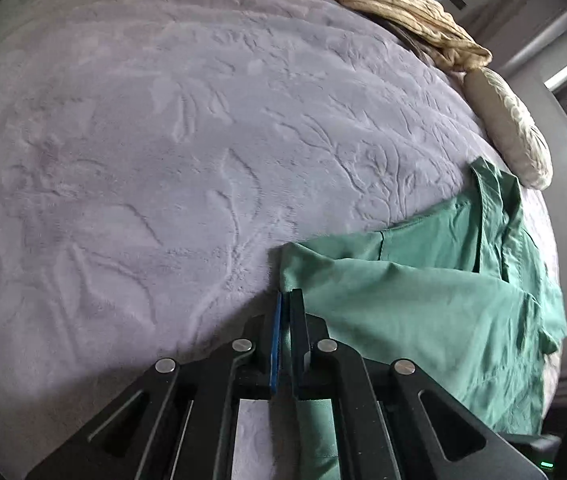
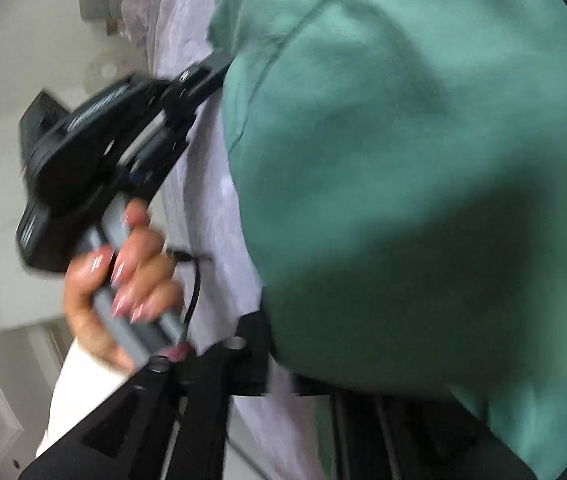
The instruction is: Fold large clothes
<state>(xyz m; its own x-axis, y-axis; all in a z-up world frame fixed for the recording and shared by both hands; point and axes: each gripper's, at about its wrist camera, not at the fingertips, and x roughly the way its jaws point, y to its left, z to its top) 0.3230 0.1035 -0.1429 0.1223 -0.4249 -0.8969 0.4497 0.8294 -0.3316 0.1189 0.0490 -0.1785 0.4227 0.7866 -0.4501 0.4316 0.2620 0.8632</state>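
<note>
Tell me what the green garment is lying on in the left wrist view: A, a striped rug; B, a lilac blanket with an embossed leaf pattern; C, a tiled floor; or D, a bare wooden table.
B: the green garment is spread over the lilac blanket, whose raised leaf pattern shows all around it; no table, rug or tiles appear under it.

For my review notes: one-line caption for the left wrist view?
Left gripper, shut on the edge of a green garment, over a lavender embossed bedspread.
</note>
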